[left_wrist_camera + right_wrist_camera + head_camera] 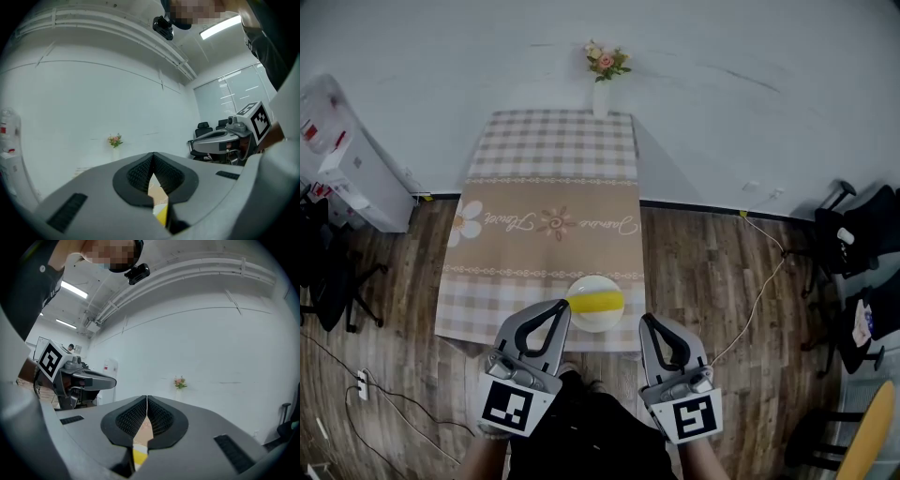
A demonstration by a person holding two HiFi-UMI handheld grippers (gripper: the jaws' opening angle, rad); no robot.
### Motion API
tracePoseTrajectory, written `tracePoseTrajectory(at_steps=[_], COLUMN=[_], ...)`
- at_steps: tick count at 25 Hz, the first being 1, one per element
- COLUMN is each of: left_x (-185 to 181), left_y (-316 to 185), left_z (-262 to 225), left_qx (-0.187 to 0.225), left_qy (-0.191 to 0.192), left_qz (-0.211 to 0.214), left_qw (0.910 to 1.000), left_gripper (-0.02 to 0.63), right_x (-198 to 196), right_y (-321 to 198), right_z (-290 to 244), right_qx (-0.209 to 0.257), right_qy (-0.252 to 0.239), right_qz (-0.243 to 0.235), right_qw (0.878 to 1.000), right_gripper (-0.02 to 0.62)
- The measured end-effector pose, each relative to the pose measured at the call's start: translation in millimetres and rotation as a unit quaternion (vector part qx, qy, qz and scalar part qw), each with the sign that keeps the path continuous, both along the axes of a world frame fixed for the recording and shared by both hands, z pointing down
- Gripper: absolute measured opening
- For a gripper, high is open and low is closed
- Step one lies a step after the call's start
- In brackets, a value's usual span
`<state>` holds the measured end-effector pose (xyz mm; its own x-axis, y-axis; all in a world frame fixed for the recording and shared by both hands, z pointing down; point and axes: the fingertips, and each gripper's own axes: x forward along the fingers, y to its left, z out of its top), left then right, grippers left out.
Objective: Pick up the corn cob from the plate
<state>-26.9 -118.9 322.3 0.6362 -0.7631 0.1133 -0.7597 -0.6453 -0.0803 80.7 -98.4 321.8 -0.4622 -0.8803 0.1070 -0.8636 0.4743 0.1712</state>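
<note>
A yellow corn cob (597,301) lies across a white plate (598,325) near the front edge of the plaid-clothed table (548,187). My left gripper (563,305) is shut and empty, its tips just left of the plate. My right gripper (645,320) is shut and empty too, its tips just right of the plate. In the left gripper view the jaws (153,159) meet, and a sliver of the corn cob (161,214) shows below them. The right gripper view shows the same: closed jaws (147,401) with the corn cob (139,456) beneath.
A vase of flowers (603,80) stands at the table's far end against the white wall. A white cabinet (347,159) stands at the left. Black office chairs (853,234) stand at the right. Cables run over the wooden floor.
</note>
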Motion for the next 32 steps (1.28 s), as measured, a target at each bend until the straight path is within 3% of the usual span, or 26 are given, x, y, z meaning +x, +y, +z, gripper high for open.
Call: tracePoseTrajectory(at_steps=[23,32], left_x=[14,35], left_y=[-44,-49], left_z=[30,57], left_qx=[-0.021,-0.043], left_qy=[0.003,-0.019], left_qz=[0.028,0.07], left_qw=[0.9994,0.9965], left_gripper=[0.017,0.127], right_x=[16,15], right_y=[-12,-18], right_z=[24,32], right_qx=[-0.039,-0.051], right_qy=[0.009,0.006], right_qz=[0.056,0.062], right_qw=[0.998,0.997], right_gripper=[0.043,0.043])
